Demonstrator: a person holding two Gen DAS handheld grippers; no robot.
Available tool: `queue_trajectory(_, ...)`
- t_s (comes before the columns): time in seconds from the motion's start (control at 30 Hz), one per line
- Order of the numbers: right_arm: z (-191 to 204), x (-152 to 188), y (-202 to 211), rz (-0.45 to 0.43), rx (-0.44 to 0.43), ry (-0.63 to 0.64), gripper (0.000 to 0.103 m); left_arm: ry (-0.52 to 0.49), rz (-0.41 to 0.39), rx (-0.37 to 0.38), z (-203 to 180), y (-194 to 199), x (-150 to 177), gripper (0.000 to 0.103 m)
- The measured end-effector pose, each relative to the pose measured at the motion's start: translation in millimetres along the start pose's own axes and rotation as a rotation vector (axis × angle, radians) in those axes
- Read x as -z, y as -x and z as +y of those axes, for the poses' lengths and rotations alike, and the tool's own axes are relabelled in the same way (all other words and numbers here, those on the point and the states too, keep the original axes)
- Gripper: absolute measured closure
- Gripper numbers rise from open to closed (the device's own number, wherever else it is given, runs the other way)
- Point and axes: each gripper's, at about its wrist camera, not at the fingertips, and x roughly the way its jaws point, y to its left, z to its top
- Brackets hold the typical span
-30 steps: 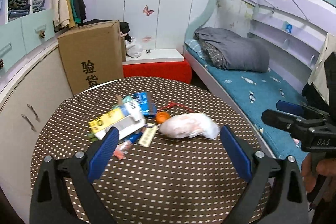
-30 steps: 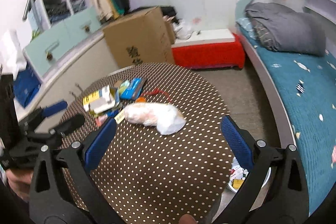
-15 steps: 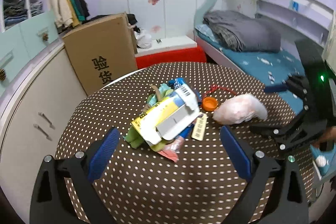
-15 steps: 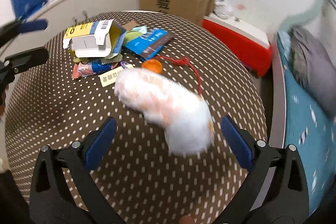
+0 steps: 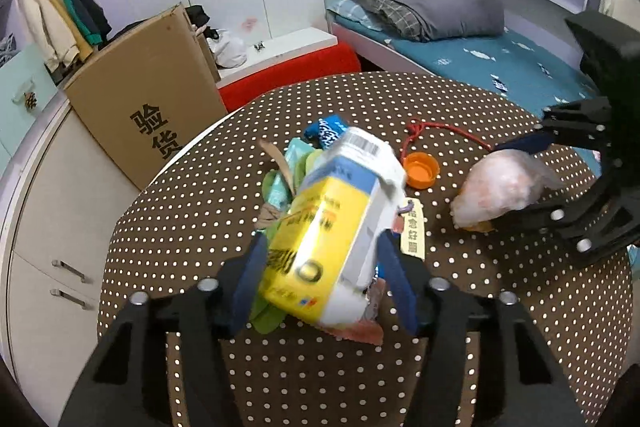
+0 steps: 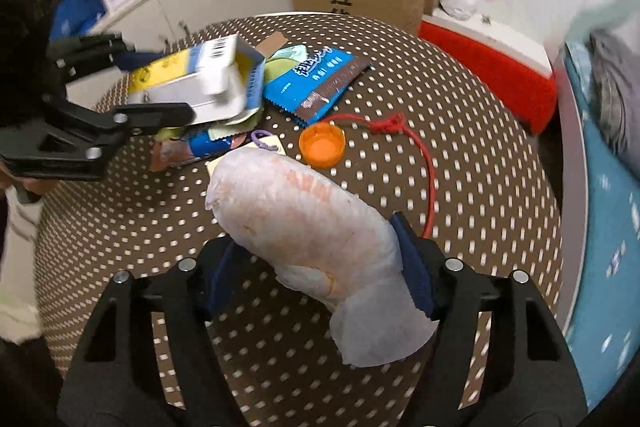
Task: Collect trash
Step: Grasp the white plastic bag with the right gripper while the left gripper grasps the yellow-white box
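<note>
Trash on the dotted table (image 6: 460, 155): yellow carton (image 5: 332, 227), light and crushable, pinched across its sides by the closing left gripper (image 5: 320, 267); soft white bag (image 6: 304, 223), squeezed mid-body by the closing right gripper (image 6: 316, 267).

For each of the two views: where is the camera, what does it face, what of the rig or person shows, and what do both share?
Left wrist: sits behind the left gripper, facing down at the yellow carton between its jaws; right gripper shows at right.
Right wrist: sits behind the right gripper, facing down at the white bag; left gripper shows at left.
Shared: dotted table, orange cap, cardboard box.
</note>
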Motion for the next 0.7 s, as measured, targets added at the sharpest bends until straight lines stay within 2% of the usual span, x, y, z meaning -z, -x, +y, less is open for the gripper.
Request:
queue_trajectory(0.07,-5.7,9.7,9.8,-0.023,-0.012,-0.087,0.034,0.005,-0.008,0.012,-2.3,3.8,1.2,0.056)
queue_trajectory(0.23,-11.2,30.8,32.4,-0.078,-0.034,-0.211,0.034,0.057,-0.031,0.016,-8.1,11.1,9.0,0.058)
queue_trajectory(0.5,-15.5,51.5,73.5,-0.178,-0.05,-0.31,0.034,0.173,-0.117,0.029,-26.8,44.3,26.6,0.06)
queue_trajectory(0.7,-28.0,60.7,102.3,-0.256,-0.034,-0.372,0.034,0.274,-0.174,0.042,-44.1,66.8,27.1,0.06)
